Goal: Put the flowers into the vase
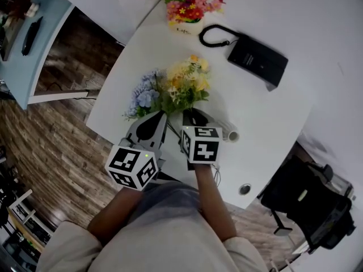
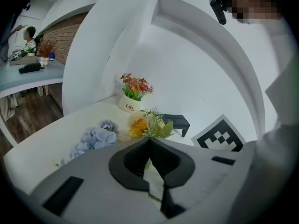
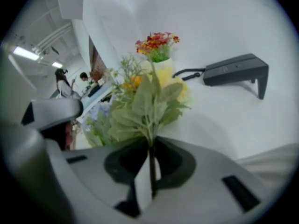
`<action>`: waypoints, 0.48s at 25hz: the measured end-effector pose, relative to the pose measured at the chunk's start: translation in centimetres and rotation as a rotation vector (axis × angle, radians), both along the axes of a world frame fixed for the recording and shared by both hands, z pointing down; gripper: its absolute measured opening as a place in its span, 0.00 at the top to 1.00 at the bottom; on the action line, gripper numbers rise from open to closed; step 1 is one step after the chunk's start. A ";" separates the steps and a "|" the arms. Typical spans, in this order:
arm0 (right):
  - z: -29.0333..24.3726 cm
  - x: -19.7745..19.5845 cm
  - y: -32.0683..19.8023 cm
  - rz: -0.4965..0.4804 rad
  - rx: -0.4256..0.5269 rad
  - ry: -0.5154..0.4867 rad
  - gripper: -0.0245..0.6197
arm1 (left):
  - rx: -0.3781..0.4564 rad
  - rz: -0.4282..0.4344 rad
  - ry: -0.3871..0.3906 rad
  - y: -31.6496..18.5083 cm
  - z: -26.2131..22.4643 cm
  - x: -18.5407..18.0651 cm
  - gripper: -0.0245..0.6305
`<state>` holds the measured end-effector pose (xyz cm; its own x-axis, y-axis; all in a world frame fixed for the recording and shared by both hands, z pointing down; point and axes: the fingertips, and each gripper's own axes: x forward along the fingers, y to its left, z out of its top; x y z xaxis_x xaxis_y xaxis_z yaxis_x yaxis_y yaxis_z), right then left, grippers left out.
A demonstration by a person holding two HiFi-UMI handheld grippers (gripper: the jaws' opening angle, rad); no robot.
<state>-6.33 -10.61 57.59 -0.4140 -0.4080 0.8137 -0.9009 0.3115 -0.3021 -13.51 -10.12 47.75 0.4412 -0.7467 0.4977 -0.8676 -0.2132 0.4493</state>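
Observation:
A bunch of yellow flowers with green leaves (image 1: 187, 84) stands up from the white table (image 1: 272, 123). My right gripper (image 1: 190, 113) is shut on its thin green stem, which in the right gripper view runs straight down between the jaws (image 3: 152, 141). A bunch of blue flowers (image 1: 144, 94) lies to the left of it. My left gripper (image 1: 160, 115) points at the blue bunch's stem end, jaws together (image 2: 149, 140); whether a stem is pinched there is hidden. A white pot (image 1: 193, 26) with red and pink flowers stands at the far edge.
A black device with a looped strap (image 1: 258, 58) lies at the far right of the table. A white roll (image 1: 229, 134) lies just right of my right gripper. The table's near edge is under my hands, and a black chair (image 1: 306, 203) stands at the lower right.

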 end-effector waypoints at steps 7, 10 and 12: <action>-2.3 0.6 -0.1 0.079 0.021 -0.126 0.87 | 0.026 0.000 0.007 0.7 -0.8 0.6 0.93; -3.1 0.6 0.2 0.098 0.018 -0.180 0.87 | 0.039 -0.002 0.008 1.0 -1.3 0.8 0.93; -3.7 0.6 0.3 0.109 0.016 -0.215 0.87 | 0.050 -0.004 0.008 1.1 -1.6 0.8 0.93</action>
<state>-5.76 -10.27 53.89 -0.5301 -0.4721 0.7043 -0.8448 0.2228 -0.4865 -12.68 -8.98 46.13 0.4421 -0.7724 0.4561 -0.8650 -0.2325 0.4447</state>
